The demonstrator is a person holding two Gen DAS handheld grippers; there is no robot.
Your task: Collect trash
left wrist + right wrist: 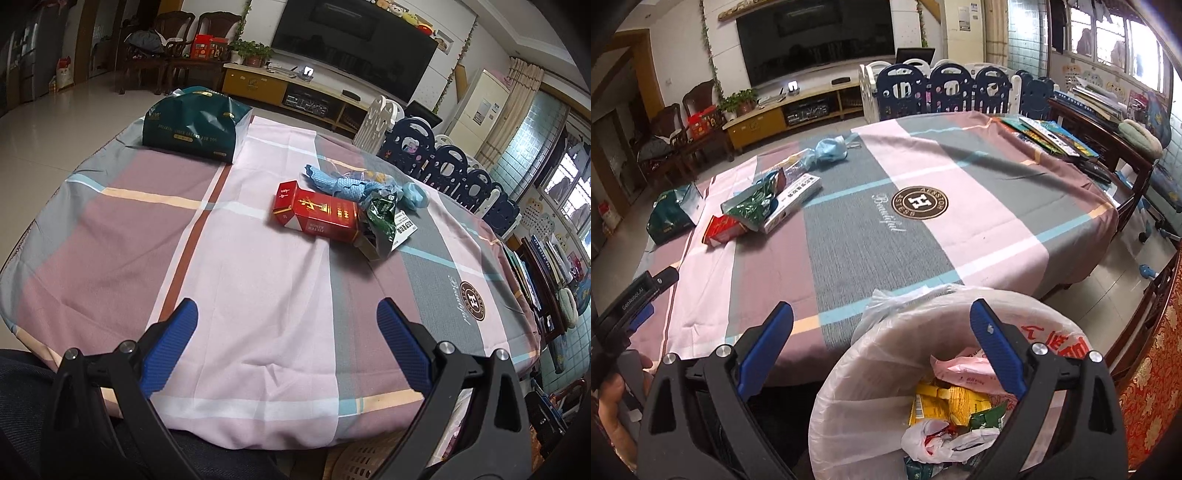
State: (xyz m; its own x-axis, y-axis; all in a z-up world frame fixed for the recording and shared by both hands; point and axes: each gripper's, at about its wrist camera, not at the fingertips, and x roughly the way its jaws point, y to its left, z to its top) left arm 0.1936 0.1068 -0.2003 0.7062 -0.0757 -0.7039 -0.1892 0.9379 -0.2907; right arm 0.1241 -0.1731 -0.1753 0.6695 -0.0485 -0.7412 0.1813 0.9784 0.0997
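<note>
A red cigarette carton [317, 218] lies mid-table beside a crumpled green wrapper [380, 218], a white box end [369, 247], a blue patterned cloth [340, 182] and a light blue bag [413, 195]. My left gripper [286, 314] hangs open over bare tablecloth, well short of them. My right gripper [881, 315] is open and holds nothing, above a bin lined with a white bag [871, 354] at the table's near edge. Inside the bin lie yellow, pink and green wrappers [951, 402]. The same trash shows in the right wrist view: red carton [722, 229], green wrapper [753, 206], white box [792, 201].
A dark green paper bag [192, 127] lies at the far left of the table [258, 295]. Books [1052, 138] are stacked at the table's right side. A playpen fence [953, 88] stands behind, and a patterned red chair [1152, 369] by the bin. A hand [613, 402] holds the left gripper.
</note>
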